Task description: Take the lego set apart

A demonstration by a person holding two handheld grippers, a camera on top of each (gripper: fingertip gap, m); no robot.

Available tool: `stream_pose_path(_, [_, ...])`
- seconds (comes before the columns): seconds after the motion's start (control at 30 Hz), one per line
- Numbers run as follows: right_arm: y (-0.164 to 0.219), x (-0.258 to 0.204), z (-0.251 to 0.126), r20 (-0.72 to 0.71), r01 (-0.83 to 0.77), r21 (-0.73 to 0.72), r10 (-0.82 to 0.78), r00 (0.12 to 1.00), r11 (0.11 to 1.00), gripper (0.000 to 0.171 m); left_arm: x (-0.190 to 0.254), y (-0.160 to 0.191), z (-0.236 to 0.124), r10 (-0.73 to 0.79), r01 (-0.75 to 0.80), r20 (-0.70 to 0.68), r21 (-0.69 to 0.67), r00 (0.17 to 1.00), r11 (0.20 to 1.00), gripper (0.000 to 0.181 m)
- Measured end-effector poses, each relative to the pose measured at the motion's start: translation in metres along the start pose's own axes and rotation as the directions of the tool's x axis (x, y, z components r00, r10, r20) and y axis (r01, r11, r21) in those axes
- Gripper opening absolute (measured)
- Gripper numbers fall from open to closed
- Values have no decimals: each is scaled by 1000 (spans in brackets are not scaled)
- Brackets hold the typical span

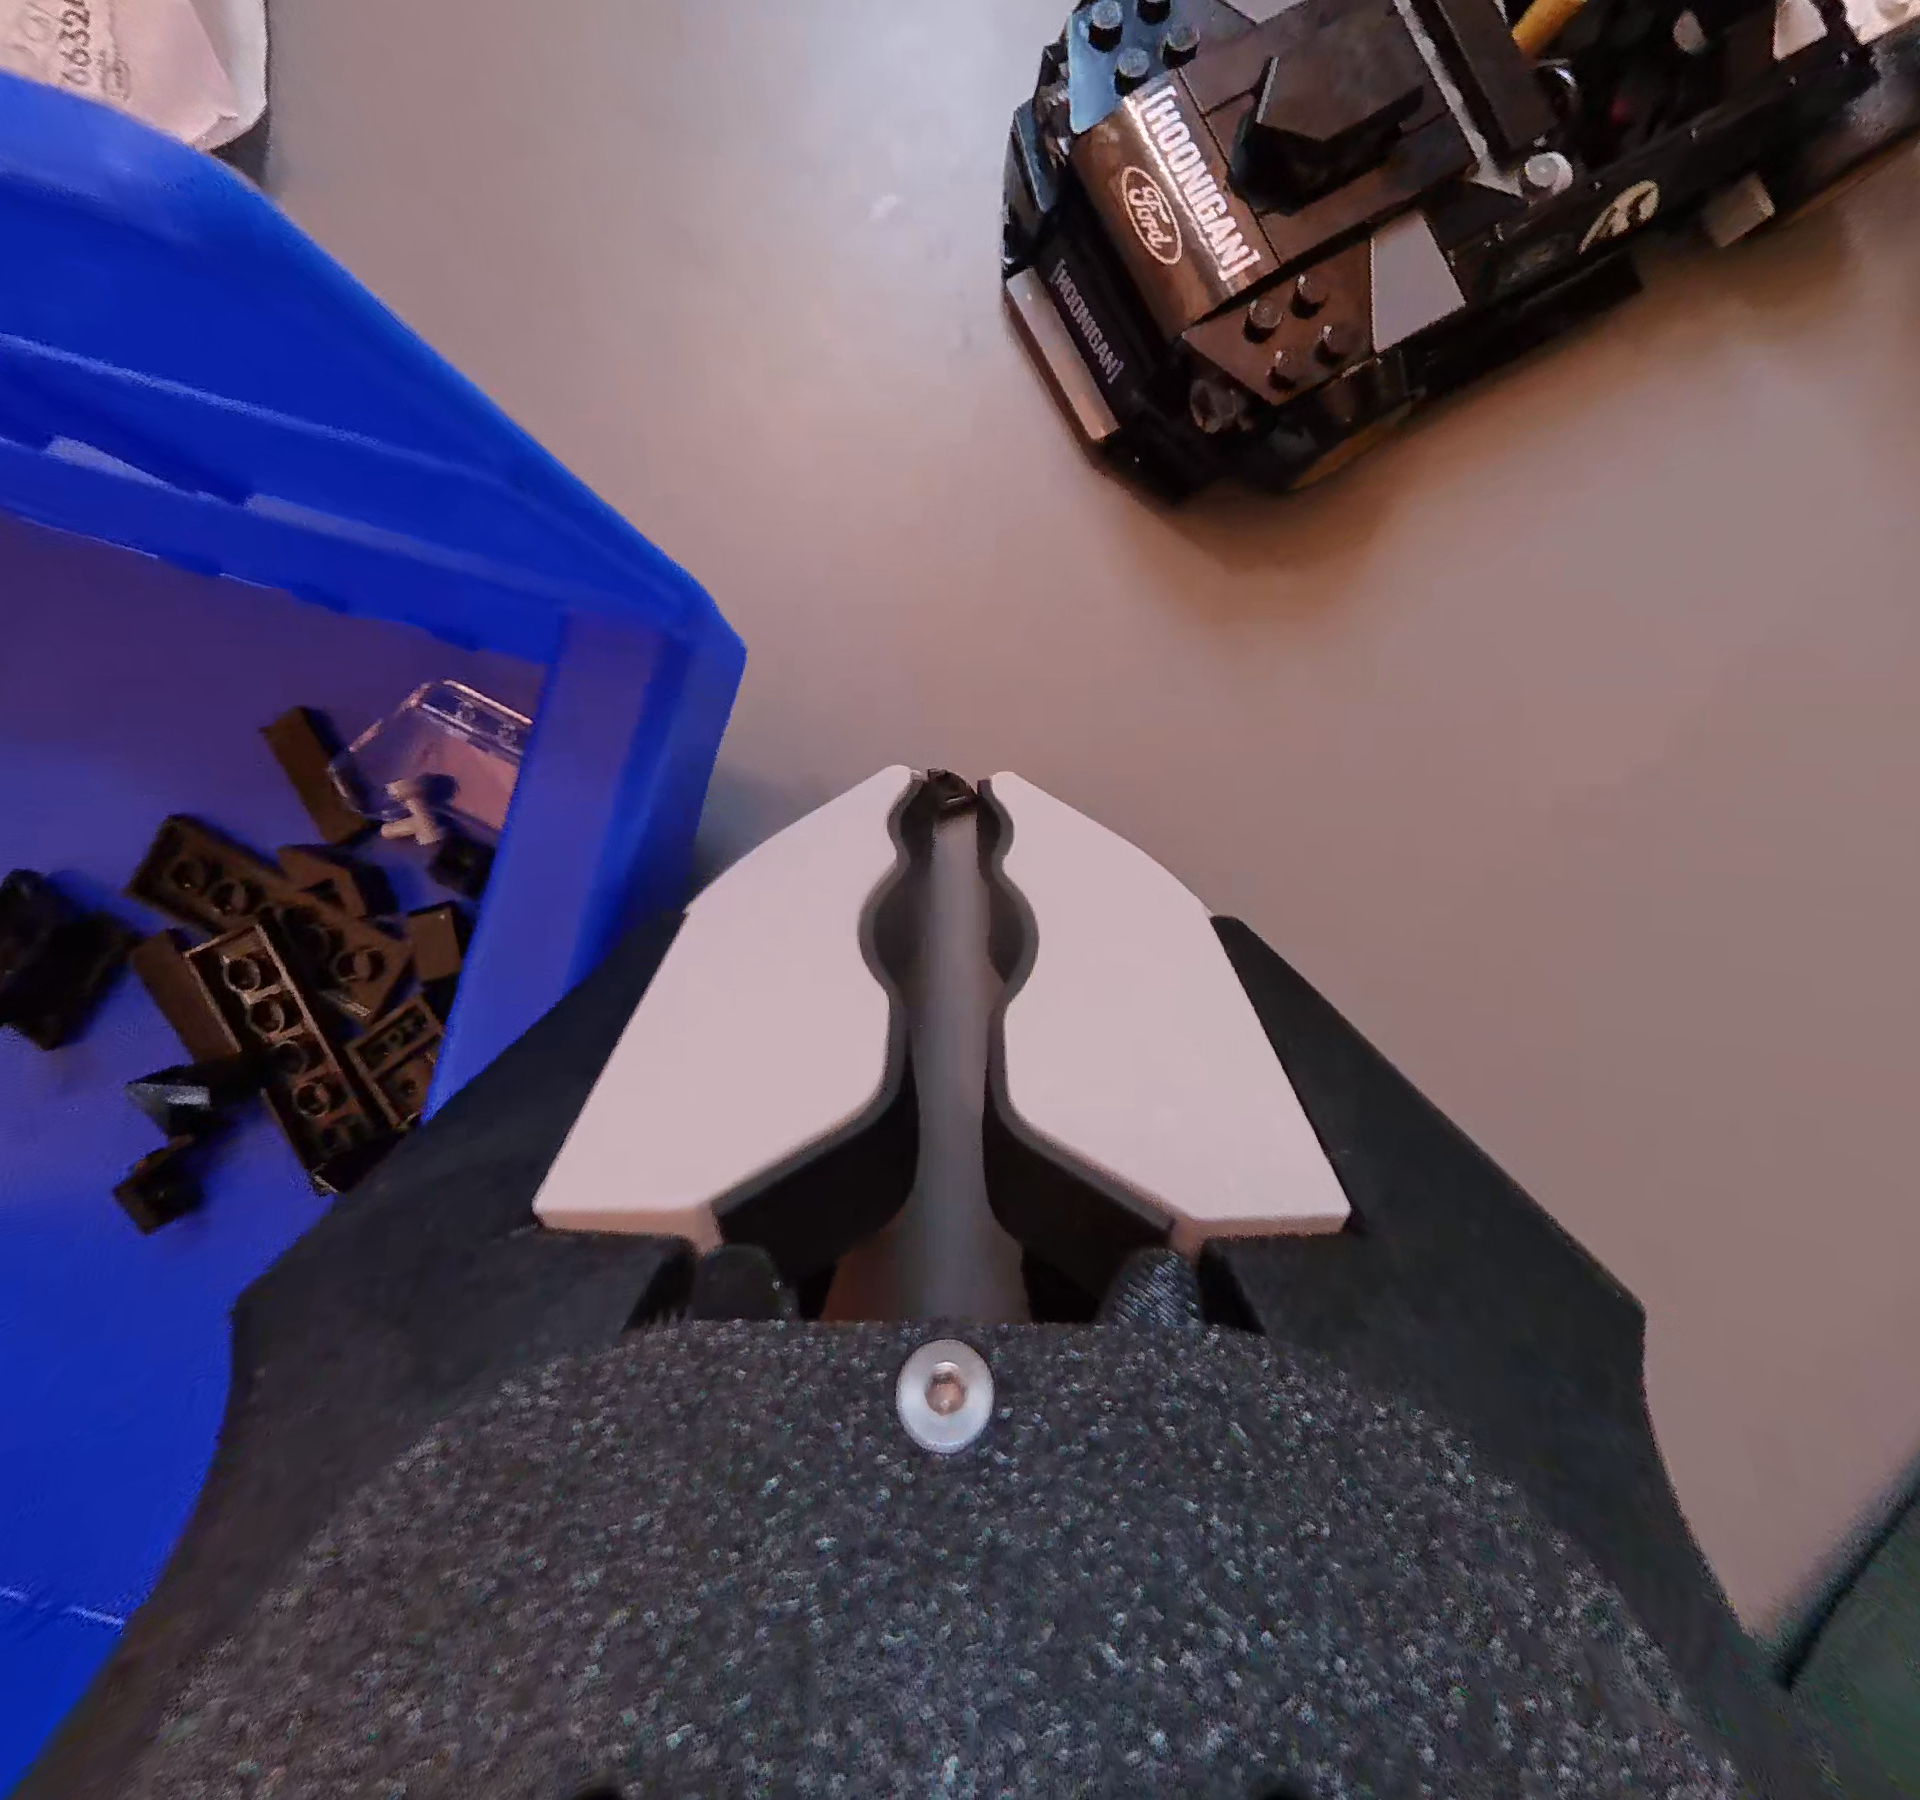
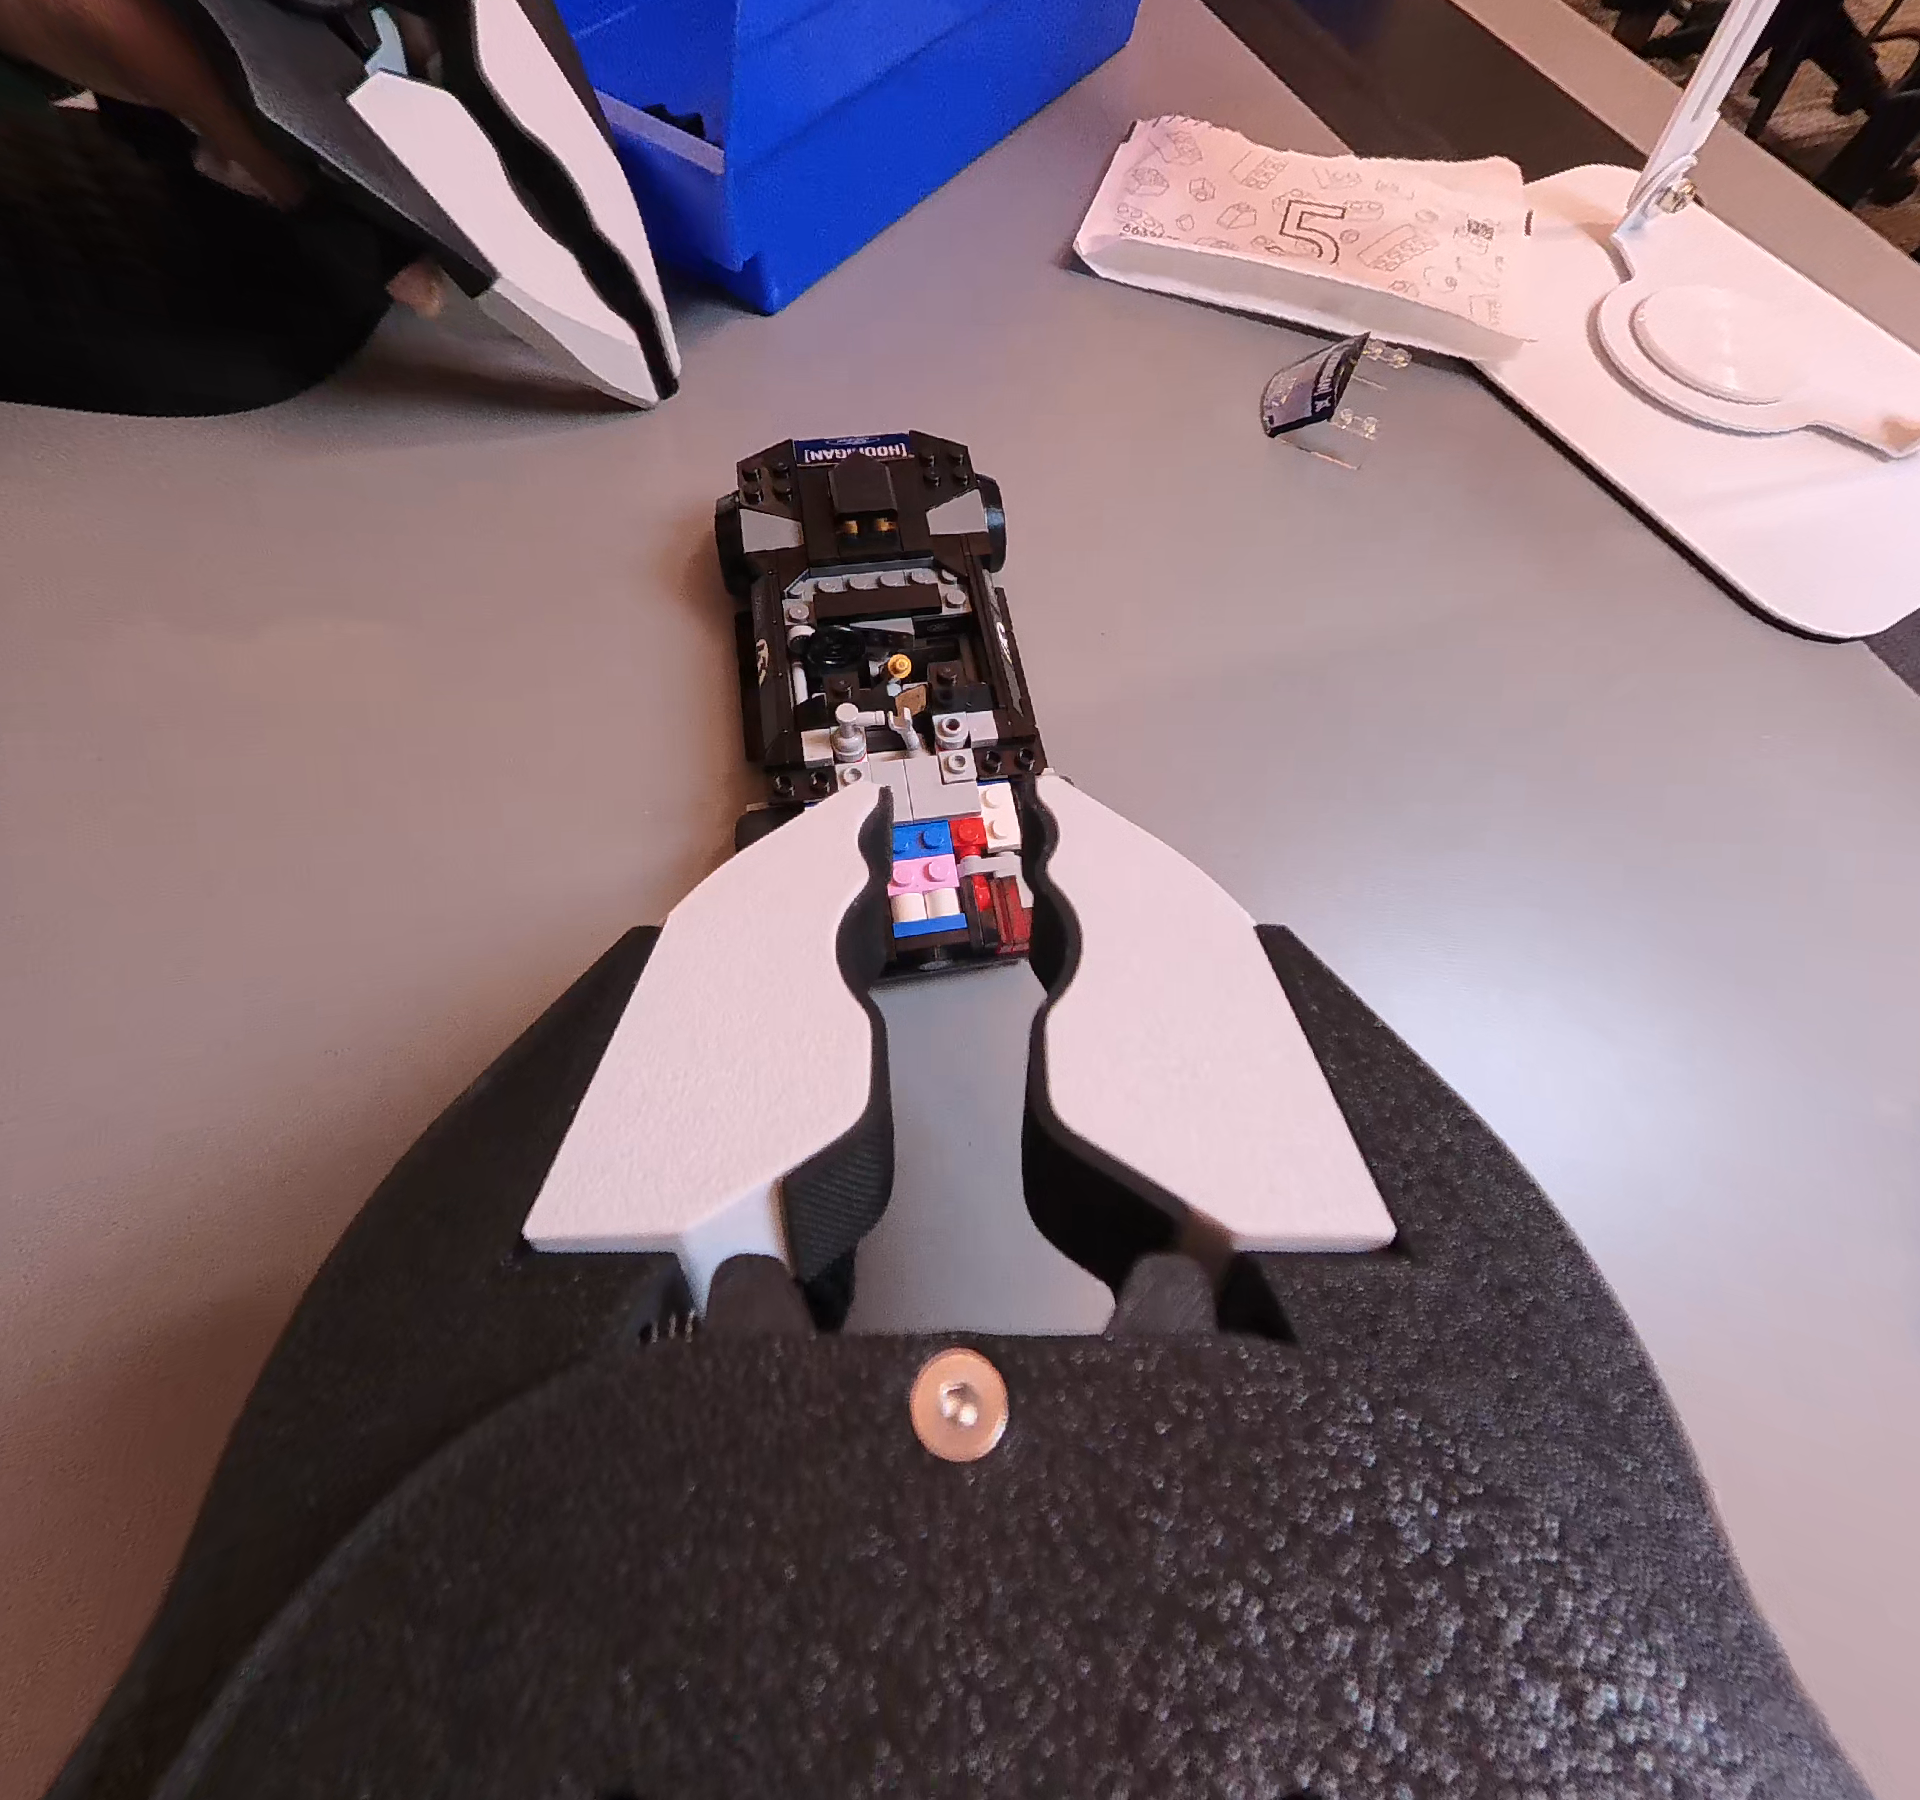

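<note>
Beside blue bin (image 1: pixel 623 607), left hand-held gripper (image 1: pixel 951 794) pinching small black piece (image 1: pixel 948 787).

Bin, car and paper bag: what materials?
Bin: glossy blue moulded plastic, going by its sheen and ribbed walls. Car: hard plastic bricks, mostly shiny black, with visible studs. Bag: likely matte white paper; its edge looks torn and creased.
</note>
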State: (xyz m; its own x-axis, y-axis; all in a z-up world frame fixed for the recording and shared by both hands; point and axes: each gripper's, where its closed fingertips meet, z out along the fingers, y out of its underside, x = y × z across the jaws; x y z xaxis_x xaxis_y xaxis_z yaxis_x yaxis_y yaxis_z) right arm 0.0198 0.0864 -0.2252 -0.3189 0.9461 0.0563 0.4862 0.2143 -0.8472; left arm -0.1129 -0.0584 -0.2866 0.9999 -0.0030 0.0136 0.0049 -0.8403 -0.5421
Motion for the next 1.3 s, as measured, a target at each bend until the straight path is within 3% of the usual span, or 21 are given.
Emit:
stream_pose_path(0.13, [-2,3,-2,-13,-5,12,5,1000,1000,23,0,-23,-32,2,2,-24,155,1000,988,8])
stream_pose_path(0.2, [-2,4,-2,-11,-12,13,12,1000,1000,23,-27,-43,-62,-27,1,96,254,995,967,8])
stream_pose_path(0.3, [0,2,-1,1,-14,8,14,1000,1000,23,-70,-36,-71,-72,30,214,195,974,980,9])
stream_pose_path(0.4, [1,2,0,-6,-1,-4,1,1000,1000,23,-76,-16,-49,-142,133,94,97,985,986,30])
stream_pose_path(0.43, [1,3,-1,-12,1,-6,-1,1000,1000,23,-74,-16,-47,-169,163,46,110,985,980,25])
stream_pose_path(0.53, [0,5,-3,-19,-10,4,10,1000,1000,23,-67,-14,-49,-192,195,-39,113,981,974,42])
stream_pose_path(0.67, [1,6,-2,-13,-22,5,22,1000,1000,23,-63,-18,-54,-178,186,-66,159,982,970,44])
stream_pose_path(0.83, [7,-3,3,21,2,-41,-2,1000,999,25,-30,-49,-69,-34,75,-131,323,991,943,40])
stream_pose_path(1.0, [16,-22,11,57,111,-122,-105,993,986,28,27,-60,-41,210,-144,-200,300,957,943,45])
stream_pose_path(1.17, [15,-40,16,10,279,-137,-281,960,950,28,54,-71,-9,348,-292,-166,287,923,912,52])
stream_pose_path(1.3, [23,-44,18,-53,273,-159,-284,957,949,28,57,-82,6,469,-435,-58,288,881,853,63])
